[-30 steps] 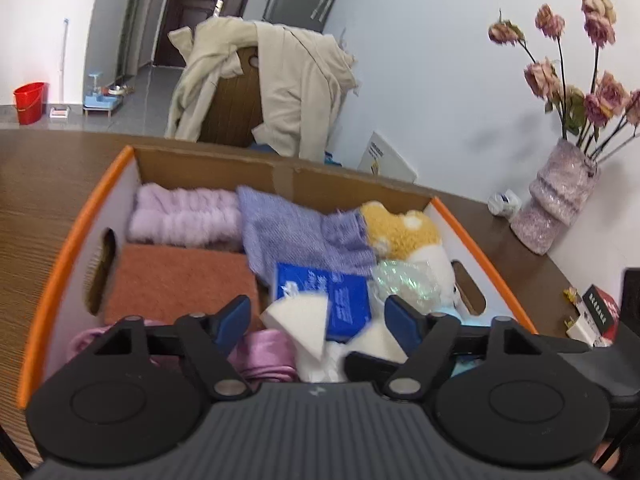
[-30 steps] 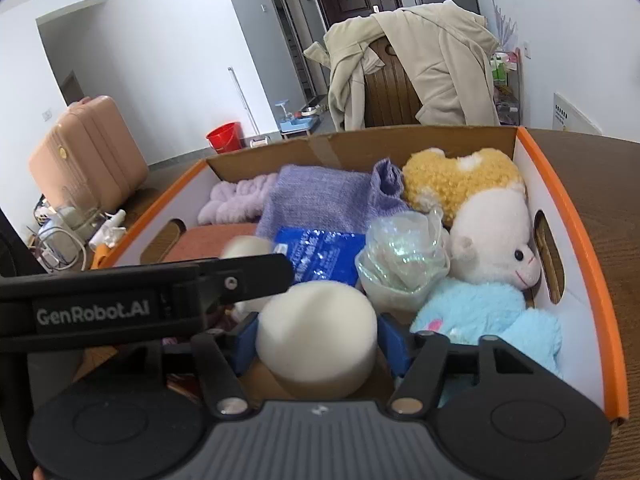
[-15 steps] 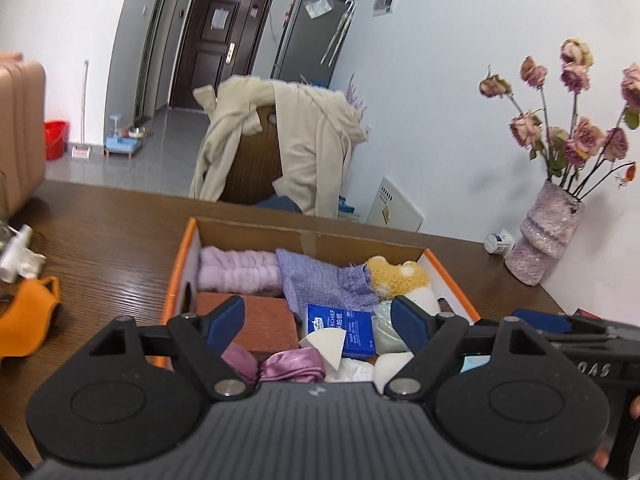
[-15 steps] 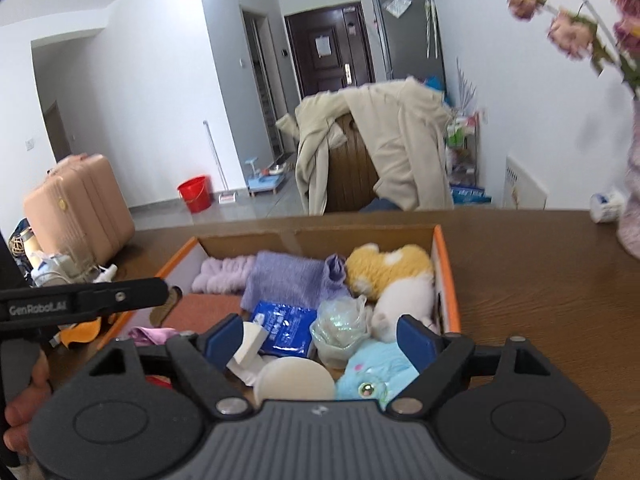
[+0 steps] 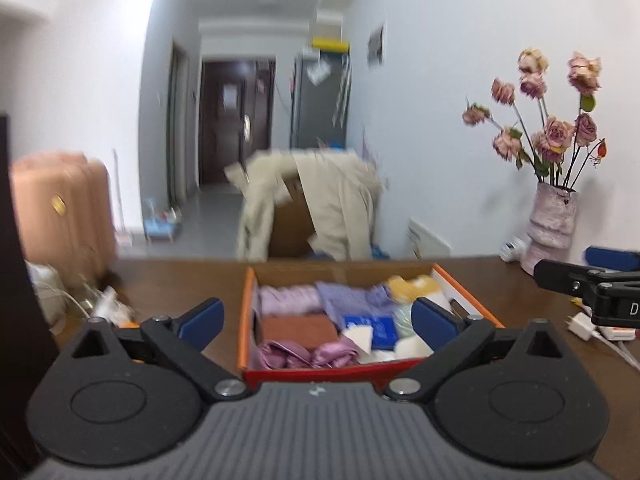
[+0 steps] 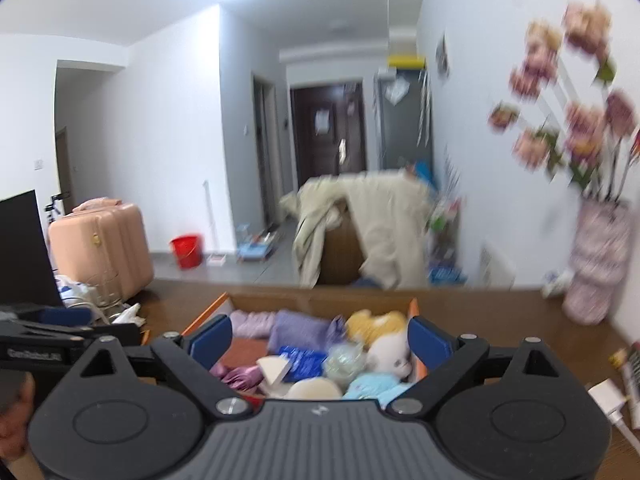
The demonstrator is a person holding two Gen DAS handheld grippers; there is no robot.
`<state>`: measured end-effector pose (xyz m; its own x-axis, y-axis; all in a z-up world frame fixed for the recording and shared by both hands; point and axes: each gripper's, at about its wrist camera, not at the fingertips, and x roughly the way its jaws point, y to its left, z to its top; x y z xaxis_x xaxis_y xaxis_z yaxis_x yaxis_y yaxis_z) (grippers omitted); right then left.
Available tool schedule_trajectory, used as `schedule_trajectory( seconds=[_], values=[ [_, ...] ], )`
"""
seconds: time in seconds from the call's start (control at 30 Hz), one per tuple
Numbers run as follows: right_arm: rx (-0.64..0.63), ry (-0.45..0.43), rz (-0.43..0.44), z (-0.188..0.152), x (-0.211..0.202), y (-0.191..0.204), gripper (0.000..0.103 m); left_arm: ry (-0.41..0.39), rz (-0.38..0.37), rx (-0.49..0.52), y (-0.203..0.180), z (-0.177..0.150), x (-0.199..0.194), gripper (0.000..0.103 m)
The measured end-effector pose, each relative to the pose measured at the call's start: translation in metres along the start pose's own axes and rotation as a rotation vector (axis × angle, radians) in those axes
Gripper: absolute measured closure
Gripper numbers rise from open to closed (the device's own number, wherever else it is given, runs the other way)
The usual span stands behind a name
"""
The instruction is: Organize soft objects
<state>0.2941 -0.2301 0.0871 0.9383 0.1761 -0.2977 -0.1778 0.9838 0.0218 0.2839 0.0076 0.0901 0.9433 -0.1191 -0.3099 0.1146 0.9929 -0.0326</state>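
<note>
Standing wide apart and empty, having just been opening, both sets of jaws frame the box [image 5: 460, 292] at lower centre. The left gripper [image 5: 316, 316] and right gripper [image 6: 320, 336] hang back from it; soft toys [image 6: 384, 356] and cloths [image 5: 296, 300] lie inside, on the desk [image 5: 180, 280].

Cardboard box [image 5: 460, 280] of fluffy plush and satiny cloth [image 5: 328, 354] on a wood-grain counter [image 5: 180, 280]; matt black plastic grippers.
</note>
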Motion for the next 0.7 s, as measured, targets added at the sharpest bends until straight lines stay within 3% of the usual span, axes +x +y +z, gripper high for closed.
schedule_trajectory(
  seconds=[0.03,0.17,0.37,0.7],
  values=[
    [-0.016,-0.037,-0.022,-0.006,-0.007,0.004,0.0,-0.038,0.007,0.008,-0.001,-0.006,-0.009,0.0],
    [-0.033,-0.124,-0.056,-0.03,-0.032,0.014,0.0,-0.127,0.03,-0.025,-0.001,-0.026,-0.037,0.0],
    [0.01,-0.129,-0.051,-0.056,-0.057,0.021,0.0,-0.143,0.038,-0.048,0.005,-0.049,-0.065,0.0],
    [0.012,-0.159,-0.047,-0.068,-0.1,0.034,0.0,-0.17,0.05,-0.049,0.004,-0.057,-0.103,0.0]
  ],
)
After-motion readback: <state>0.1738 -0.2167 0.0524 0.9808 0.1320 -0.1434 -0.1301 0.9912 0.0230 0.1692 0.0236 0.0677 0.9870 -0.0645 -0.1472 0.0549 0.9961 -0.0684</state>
